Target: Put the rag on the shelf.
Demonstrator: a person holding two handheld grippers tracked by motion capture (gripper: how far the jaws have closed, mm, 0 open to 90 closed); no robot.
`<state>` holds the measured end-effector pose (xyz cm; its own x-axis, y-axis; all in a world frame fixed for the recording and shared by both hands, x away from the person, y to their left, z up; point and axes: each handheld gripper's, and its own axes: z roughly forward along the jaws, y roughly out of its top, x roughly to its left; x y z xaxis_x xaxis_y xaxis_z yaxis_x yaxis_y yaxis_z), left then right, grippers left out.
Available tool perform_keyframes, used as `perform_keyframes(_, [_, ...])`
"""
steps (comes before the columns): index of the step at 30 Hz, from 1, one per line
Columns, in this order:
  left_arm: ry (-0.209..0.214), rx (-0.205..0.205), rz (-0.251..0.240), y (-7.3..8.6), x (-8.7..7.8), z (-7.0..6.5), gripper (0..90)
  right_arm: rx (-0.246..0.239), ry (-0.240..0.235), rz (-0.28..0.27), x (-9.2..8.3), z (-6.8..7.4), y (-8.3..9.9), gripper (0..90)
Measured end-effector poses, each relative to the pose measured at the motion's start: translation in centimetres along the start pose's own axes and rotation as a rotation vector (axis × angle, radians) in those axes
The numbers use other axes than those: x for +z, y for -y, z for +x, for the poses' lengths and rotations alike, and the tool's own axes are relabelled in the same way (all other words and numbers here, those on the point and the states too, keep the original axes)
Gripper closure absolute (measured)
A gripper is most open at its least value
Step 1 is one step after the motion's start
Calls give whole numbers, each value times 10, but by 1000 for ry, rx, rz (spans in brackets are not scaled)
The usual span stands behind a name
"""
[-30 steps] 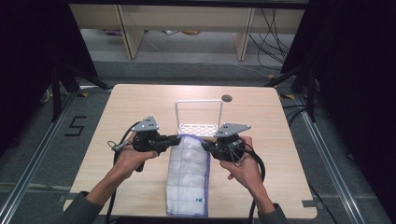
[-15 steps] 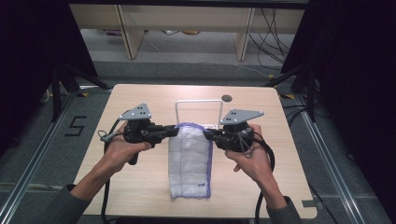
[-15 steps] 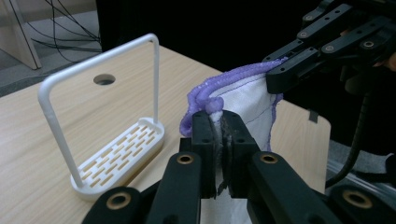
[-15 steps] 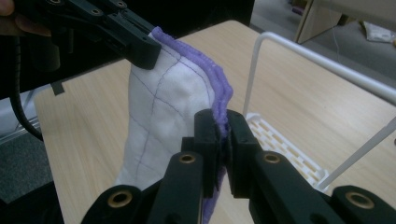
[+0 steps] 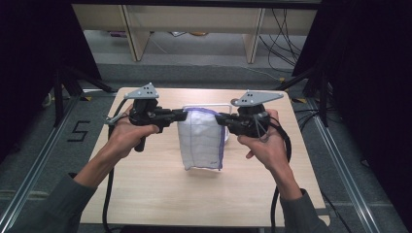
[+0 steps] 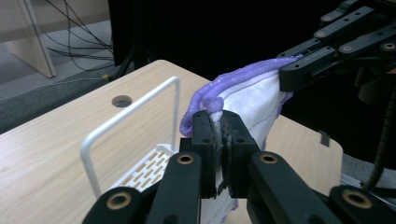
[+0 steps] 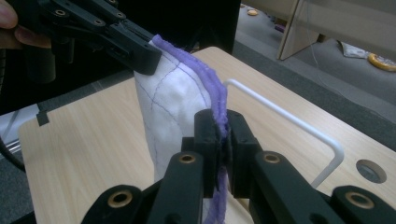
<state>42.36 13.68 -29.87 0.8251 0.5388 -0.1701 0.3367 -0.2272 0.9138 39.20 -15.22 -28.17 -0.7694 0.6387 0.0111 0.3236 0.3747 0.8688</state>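
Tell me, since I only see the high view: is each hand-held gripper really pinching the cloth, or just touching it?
Observer: Pinching. In its own view the left hand-held gripper has its jaws shut on the purple hem of the cloth.
Operator: And the other one?
Observer: Same. The right hand-held gripper is shut on the purple hem too, with the cloth hanging below it.
Operator: What is the white thing behind the cloth?
Observer: A white rack: a bent rail above a slotted base, standing on the table.
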Motion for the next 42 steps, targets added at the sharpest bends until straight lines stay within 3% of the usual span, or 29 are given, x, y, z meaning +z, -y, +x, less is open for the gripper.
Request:
perform_keyframes(8, [-23, 0, -26, -18, 6, 12, 848, 7, 33, -16, 5, -19, -19, 851])
perform_keyframes(13, [-57, 6, -31, -30, 10, 17, 848, 28, 31, -38, 7, -28, -29, 851])
perform_keyframes(18, [-86, 18, -35, -42, 14, 21, 848, 38, 58, -36, 9, -38, -39, 851])
perform_keyframes(21, [-90, 10, -42, -48, 16, 26, 848, 66, 62, -46, 13, -43, -43, 851])
perform_keyframes(32, [-118, -25, -49, -62, 24, 44, 848, 54, 85, -63, 21, -57, -60, 850])
perform_keyframes(42, [-135, -36, -67, -81, 31, 55, 847, 119, 106, -84, 29, -76, -74, 850])
